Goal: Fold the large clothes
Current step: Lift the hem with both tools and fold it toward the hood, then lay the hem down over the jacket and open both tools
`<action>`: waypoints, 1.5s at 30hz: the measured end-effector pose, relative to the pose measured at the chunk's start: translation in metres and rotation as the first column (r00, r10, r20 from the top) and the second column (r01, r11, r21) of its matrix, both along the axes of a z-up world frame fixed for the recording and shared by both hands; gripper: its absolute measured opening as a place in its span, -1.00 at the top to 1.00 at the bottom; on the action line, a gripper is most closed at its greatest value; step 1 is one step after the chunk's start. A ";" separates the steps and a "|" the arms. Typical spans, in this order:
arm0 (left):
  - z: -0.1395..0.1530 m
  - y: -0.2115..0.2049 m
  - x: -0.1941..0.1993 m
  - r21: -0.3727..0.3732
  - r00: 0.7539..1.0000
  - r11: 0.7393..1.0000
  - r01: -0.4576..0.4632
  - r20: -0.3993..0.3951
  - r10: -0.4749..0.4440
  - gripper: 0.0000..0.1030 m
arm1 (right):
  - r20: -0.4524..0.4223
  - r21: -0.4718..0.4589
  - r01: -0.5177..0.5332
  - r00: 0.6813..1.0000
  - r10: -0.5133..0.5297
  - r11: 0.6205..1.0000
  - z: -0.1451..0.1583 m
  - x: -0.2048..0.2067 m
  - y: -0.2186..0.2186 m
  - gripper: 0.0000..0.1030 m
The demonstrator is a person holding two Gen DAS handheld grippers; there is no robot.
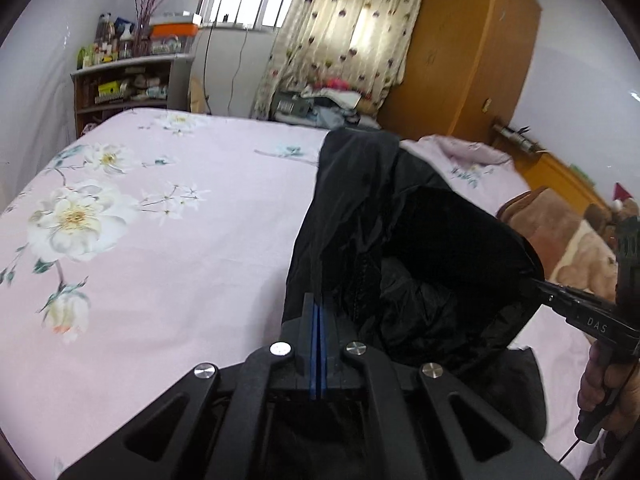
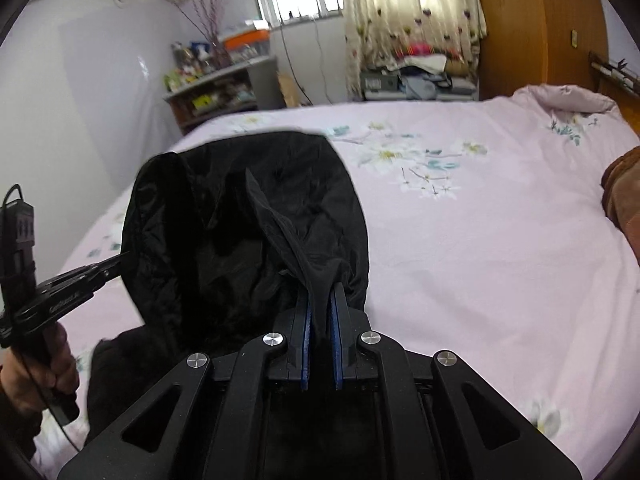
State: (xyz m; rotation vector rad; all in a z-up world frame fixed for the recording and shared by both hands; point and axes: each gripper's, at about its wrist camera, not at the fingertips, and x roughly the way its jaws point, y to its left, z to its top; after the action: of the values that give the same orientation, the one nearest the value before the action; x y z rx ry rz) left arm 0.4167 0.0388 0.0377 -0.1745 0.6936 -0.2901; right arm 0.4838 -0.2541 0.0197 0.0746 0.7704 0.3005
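Observation:
A large black jacket (image 1: 400, 248) hangs in the air above the pink floral bed (image 1: 160, 240), held up between both grippers. My left gripper (image 1: 318, 308) is shut on one edge of its thin fabric. My right gripper (image 2: 320, 300) is shut on a bunched black edge of the jacket (image 2: 240, 232). The right gripper also shows at the right edge of the left wrist view (image 1: 560, 296), pinching the jacket's rim. The left gripper shows at the left of the right wrist view (image 2: 108, 266), pinching the other rim. The jacket's lower part rests on the bed near me.
The bed (image 2: 480, 240) fills the view. A brown blanket (image 1: 560, 232) lies at the right by the headboard. A cluttered shelf (image 1: 128, 80), a window with a floral curtain (image 1: 348, 32) and a wooden wardrobe (image 1: 472, 48) stand beyond the bed.

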 end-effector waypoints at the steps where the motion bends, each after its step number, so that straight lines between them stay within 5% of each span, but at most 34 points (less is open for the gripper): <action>1: 0.001 0.002 -0.012 -0.006 1.000 1.000 0.001 0.000 -0.001 1.00 | 0.007 0.014 0.000 1.000 0.000 1.000 0.003 -0.013 0.002 0.85; 12: -0.030 0.011 -0.119 0.038 0.998 0.999 -0.003 -0.068 0.006 0.99 | -0.112 0.073 0.023 0.994 -0.014 0.997 -0.030 -0.140 0.005 0.84; 20: -0.061 0.031 -0.176 0.062 0.983 0.997 -0.051 -0.175 0.061 0.99 | -0.203 0.095 0.043 0.979 -0.022 0.995 -0.056 -0.186 -0.006 0.77; 23: -0.060 0.044 -0.193 0.050 0.978 0.995 -0.085 -0.186 0.093 0.99 | -0.193 0.119 0.049 0.981 -0.026 0.992 -0.050 -0.196 -0.011 0.25; 25: -0.054 0.049 -0.199 0.039 0.978 0.994 -0.107 -0.176 0.112 0.97 | -0.190 0.158 0.064 0.981 -0.033 0.985 -0.046 -0.199 -0.014 0.12; 32: -0.031 0.022 -0.173 -0.005 0.992 0.999 -0.046 -0.116 0.045 0.94 | -0.314 0.348 0.099 0.949 0.017 0.932 -0.067 -0.170 0.001 0.08; 35: -0.035 0.002 -0.166 -0.006 0.992 1.000 0.008 -0.124 -0.009 0.94 | -0.379 0.344 0.124 0.925 0.017 0.931 -0.085 -0.157 0.013 0.08; 36: -0.034 -0.005 -0.164 -0.008 0.992 1.000 0.027 -0.122 -0.027 0.94 | -0.387 0.355 0.120 0.922 0.029 0.927 -0.088 -0.154 0.016 0.12; 37: -0.034 -0.009 -0.165 -0.010 0.993 0.999 0.042 -0.113 -0.043 0.94 | -0.359 0.364 0.122 0.933 0.019 0.923 -0.087 -0.161 0.018 0.74; 38: -0.034 -0.014 -0.166 -0.009 0.993 0.998 0.059 -0.099 -0.059 0.94 | -0.322 0.357 0.118 0.947 0.003 0.927 -0.082 -0.166 0.021 0.92; 41: -0.048 -0.019 -0.170 0.011 0.992 0.997 0.070 -0.104 -0.069 0.93 | -0.286 0.337 0.077 0.958 0.024 0.938 -0.082 -0.182 0.034 0.93; 45: -0.088 -0.015 -0.172 0.035 0.979 0.998 0.045 -0.200 -0.037 0.93 | -0.380 0.287 0.095 0.925 0.022 0.953 -0.124 -0.188 0.046 0.93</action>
State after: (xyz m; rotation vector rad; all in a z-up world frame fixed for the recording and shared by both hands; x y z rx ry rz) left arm 0.2444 0.0240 -0.0508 -0.1527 0.9015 -0.3002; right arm 0.2962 -0.2082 -0.1045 0.4464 1.1033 0.3718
